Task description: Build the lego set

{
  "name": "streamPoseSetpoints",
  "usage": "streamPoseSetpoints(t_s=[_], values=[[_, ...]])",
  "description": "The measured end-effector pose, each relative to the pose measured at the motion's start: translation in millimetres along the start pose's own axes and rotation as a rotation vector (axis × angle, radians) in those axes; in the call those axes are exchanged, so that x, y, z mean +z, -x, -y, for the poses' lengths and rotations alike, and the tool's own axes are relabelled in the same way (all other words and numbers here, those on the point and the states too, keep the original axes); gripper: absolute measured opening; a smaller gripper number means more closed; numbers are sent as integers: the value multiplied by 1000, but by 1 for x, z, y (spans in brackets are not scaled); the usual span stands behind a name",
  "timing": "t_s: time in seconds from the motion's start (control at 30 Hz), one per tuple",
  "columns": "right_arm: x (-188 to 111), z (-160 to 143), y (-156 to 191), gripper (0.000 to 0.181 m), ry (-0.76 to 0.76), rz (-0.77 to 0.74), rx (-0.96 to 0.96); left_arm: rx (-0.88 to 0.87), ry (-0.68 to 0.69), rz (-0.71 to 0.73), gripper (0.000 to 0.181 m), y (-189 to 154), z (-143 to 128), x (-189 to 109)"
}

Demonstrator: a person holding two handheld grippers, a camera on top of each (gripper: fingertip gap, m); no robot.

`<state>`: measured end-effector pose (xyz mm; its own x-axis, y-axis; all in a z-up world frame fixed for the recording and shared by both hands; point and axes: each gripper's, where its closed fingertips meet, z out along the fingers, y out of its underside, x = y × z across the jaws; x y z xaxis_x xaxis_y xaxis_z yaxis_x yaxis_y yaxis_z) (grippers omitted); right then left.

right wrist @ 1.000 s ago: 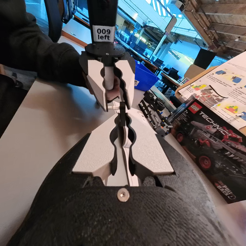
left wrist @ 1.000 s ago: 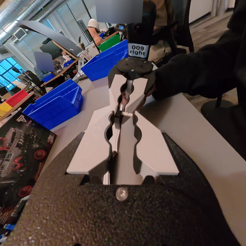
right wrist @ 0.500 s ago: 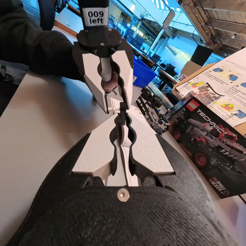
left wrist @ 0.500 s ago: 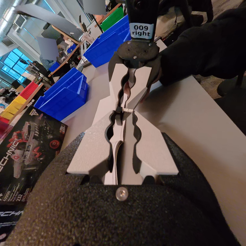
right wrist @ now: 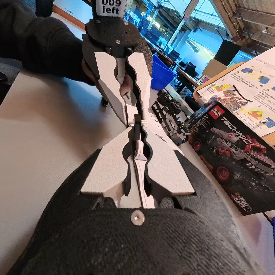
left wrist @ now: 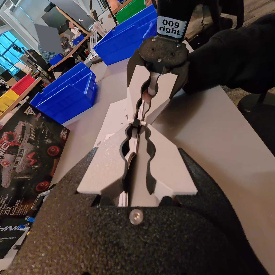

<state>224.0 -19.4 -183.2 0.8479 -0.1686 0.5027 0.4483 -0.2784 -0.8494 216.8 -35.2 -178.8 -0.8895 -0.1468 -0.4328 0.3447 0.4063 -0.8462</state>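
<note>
My two grippers meet tip to tip over the white table (left wrist: 208, 141). My right gripper (right wrist: 136, 131) is shut on a thin black lego beam (right wrist: 136, 129) that stands upright between its tips. A short white pin (right wrist: 143, 121) runs crosswise through the top of the beam. My left gripper (left wrist: 137, 126) has its jaws a pin's length apart and closes on the two ends of the white pin (left wrist: 143, 123). The black beam (left wrist: 136, 123) sits between its tips. The right gripper (left wrist: 140, 117) faces it from the far side, its jaws almost together.
An open white instruction booklet (left wrist: 116, 119) lies under the grippers. The lego box (right wrist: 238, 148) and a part-built black chassis with wheels (right wrist: 168, 110) lie beside it. Blue bins (left wrist: 67, 95) stand behind. A printed sheet (right wrist: 245, 89) leans at the back. The table edge is close by. Both grippers' tips are close together, under 4 cm apart.
The left jaws have closed a little. The white pin stuck out on one side of the black beam and now shows on both sides. Both grippers have tilted more steeply.
</note>
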Motion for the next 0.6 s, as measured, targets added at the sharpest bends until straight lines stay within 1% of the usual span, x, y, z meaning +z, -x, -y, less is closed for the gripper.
streamPoseSetpoints(t_s=[0.07,0.13,0.17,0.2,0.27,0.3,0.33,0.37,0.43,0.5,0.6], values=[[-1,1,1,5,-5,7,13,-4,-28,-8,16,-1,2,-1],[-3,4,2,5,7,15,91,-20,-63,-19,17,-2,6,-2],[-4,2,3,5,64,18,161,-35,-61,-28,19,-3,7,-3],[-6,-7,4,5,170,7,249,-39,-56,-26,23,-2,9,-4],[-18,-29,5,5,395,-68,410,1,-54,1,25,1,11,-8],[-24,-33,8,5,449,-100,497,30,-57,16,26,1,13,-9],[-25,-32,15,5,462,-93,590,50,-67,19,26,0,15,-9],[-24,-26,23,5,448,-54,670,55,-79,10,25,-3,17,-8],[-22,-18,28,6,426,-27,798,34,-91,-23,18,-10,20,-4],[-20,-22,25,6,427,-76,833,9,-81,-51,18,-16,20,0],[-16,-27,32,5,454,-67,853,22,-22,-75,18,-21,9,4]])
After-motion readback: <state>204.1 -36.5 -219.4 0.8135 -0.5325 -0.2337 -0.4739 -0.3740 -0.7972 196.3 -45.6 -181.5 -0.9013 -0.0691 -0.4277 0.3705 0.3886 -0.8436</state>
